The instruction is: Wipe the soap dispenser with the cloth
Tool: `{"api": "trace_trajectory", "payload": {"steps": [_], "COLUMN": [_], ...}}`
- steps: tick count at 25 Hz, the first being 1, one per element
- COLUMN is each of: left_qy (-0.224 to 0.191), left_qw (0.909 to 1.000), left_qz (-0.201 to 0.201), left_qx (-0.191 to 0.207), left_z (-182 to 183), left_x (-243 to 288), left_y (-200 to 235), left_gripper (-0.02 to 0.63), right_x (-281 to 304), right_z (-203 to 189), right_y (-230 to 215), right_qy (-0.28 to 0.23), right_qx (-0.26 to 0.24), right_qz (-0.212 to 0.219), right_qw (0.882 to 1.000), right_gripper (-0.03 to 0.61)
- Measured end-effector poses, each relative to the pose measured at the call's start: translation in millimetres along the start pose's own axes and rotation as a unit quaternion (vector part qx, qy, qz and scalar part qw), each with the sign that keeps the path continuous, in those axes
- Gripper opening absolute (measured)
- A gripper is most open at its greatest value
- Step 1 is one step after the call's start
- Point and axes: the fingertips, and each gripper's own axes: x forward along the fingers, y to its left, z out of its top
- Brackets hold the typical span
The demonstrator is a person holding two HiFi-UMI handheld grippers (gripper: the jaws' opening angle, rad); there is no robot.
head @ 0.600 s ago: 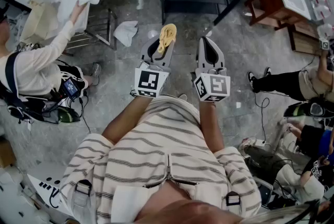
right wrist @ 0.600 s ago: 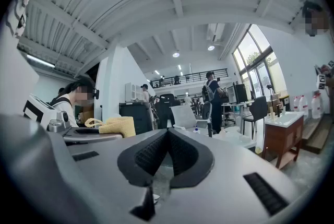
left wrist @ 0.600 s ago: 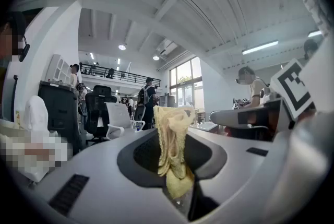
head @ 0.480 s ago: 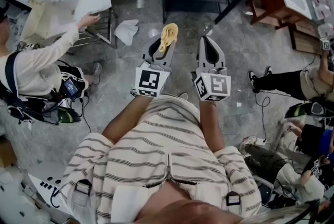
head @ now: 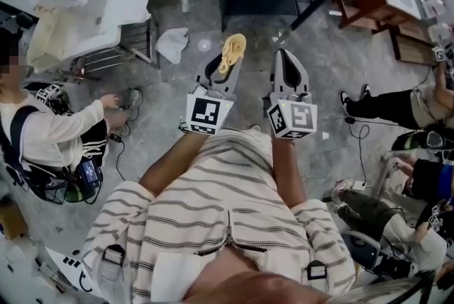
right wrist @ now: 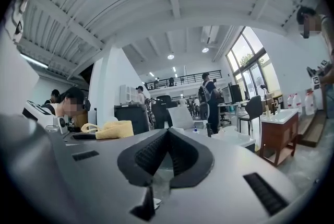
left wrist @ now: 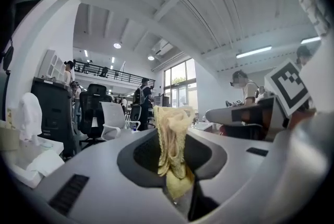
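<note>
My left gripper (head: 225,66) clamps a crumpled yellow cloth (left wrist: 171,134), bunched upright between its fingers; my right gripper (head: 286,62) has its fingers closed, empty.

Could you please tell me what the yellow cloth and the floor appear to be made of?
The cloth looks like soft microfibre or terry: nubbly, matte, folding limply. The floor seems to be polished stone or marble-look tile: grey veining, glossy reflections.
</note>
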Motion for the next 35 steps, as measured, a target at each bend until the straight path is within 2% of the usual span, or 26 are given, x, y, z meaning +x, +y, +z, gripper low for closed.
{"api": "trace_trajectory", "payload": {"steps": [8,15,19,25,35], "left_qy": [0.001,0.003,0.011,0.010,0.019], "left_qw": [0.9998,0.9992,0.9988,0.9984,0.9993], "left_qz": [-0.015,-0.039,-0.047,-0.055,-0.030], "left_qx": [-0.012,-0.010,0.000,0.007,0.015], "left_z": [-9.1,-15.4,-20.3,-11.5,8.5], "left_x": [-4.1,35.5,85.2,188.0,351.1], "left_y": [22.9,37.8,57.9,101.1,170.0], "left_gripper": [0.094,0.094,0.094,0.094,0.094], "right_x": [14.1,54.8,102.4,201.5,354.5], "right_z": [-7.4,-12.6,-11.1,5.6,30.3], "right_y": [15.4,-2.6,-25.7,-73.7,-159.5], "right_qy": [0.003,-0.003,-0.011,-0.019,-0.009], "right_qx": [-0.010,-0.005,-0.004,0.004,0.015], "right_qz": [-0.024,-0.043,-0.043,-0.040,-0.009], "right_qw": [1.000,0.999,0.999,0.999,1.000], "right_gripper": [0.000,0.000,0.000,0.000,0.000]}}
